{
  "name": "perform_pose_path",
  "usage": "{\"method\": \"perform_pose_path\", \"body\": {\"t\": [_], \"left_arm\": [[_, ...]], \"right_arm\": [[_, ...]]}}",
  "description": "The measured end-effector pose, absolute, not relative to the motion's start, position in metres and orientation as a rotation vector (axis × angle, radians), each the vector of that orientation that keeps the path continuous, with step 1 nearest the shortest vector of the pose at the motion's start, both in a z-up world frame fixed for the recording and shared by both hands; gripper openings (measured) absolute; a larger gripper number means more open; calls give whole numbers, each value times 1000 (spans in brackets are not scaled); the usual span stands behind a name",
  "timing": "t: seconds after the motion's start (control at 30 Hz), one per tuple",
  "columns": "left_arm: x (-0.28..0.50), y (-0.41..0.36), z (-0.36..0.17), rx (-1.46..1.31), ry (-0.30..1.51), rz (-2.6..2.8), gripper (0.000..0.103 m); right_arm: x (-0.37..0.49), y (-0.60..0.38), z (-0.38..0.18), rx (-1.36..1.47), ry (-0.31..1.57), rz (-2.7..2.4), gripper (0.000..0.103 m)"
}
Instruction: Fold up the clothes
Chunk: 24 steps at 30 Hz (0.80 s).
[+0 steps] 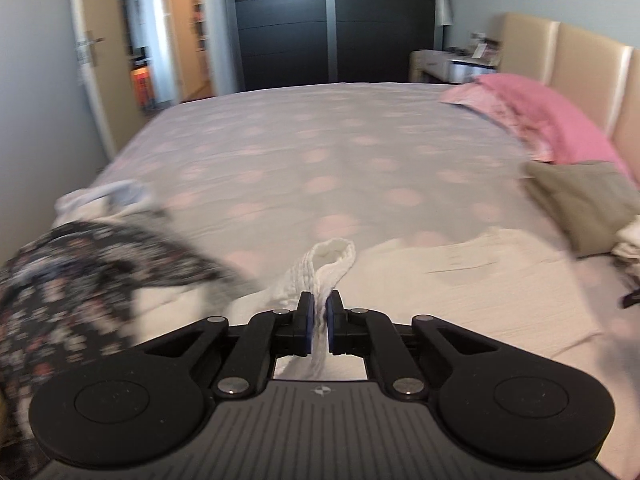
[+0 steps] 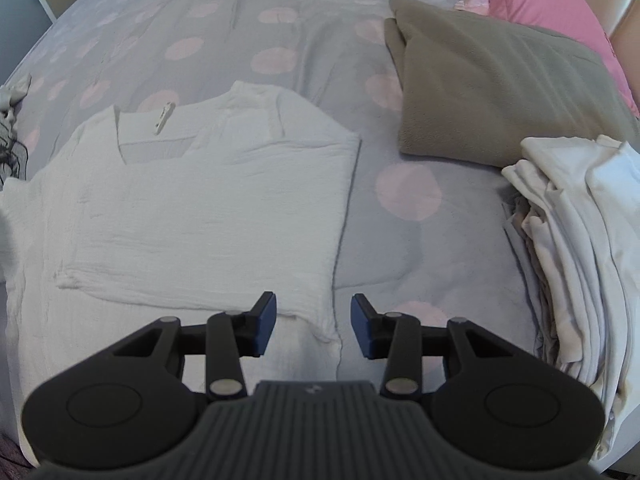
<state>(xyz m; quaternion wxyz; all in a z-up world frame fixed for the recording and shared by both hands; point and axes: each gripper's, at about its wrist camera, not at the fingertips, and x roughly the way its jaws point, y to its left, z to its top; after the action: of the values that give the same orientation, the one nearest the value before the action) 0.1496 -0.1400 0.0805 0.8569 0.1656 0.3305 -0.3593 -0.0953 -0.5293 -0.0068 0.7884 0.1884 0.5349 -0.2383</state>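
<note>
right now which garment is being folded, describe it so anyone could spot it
On the polka-dot bed, left of the olive folded blanket, lies a white crinkled top. Unlike the stacked white laundry at right, it lies spread flat, neckline showing, the left gripper pinching its strap.

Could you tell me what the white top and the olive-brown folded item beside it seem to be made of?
The white top looks like a light crinkled cotton gauze, matte: fine wrinkled ribbing runs across it. The olive-brown folded item looks like fleece, judging by its soft, fuzzy, matte surface with thick rounded folds, though that is a guess.
</note>
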Motion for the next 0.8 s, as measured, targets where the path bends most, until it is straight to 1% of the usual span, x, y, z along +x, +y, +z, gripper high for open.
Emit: {"method": "perform_pose_path", "body": {"t": [0.23, 0.43, 0.6, 0.73, 0.77, 0.8], "left_arm": [[104, -217, 70, 366, 717, -942, 5], [74, -279, 31, 444, 751, -1018, 5], [69, -299, 1, 463, 789, -1030, 5], [84, -287, -6, 363, 865, -1036, 5], [87, -282, -5, 343, 863, -1031, 10], [91, -277, -4, 323, 860, -1025, 23]], "right_arm": [[-100, -529, -12, 404, 1175, -500, 44], [-103, -530, -19, 417, 1195, -490, 44], [-95, -525, -24, 428, 1176, -458, 44], [-86, -520, -27, 503, 1118, -436, 45], [-83, -519, -27, 524, 1106, -420, 48], [-80, -517, -28, 541, 1086, -402, 48]]}}
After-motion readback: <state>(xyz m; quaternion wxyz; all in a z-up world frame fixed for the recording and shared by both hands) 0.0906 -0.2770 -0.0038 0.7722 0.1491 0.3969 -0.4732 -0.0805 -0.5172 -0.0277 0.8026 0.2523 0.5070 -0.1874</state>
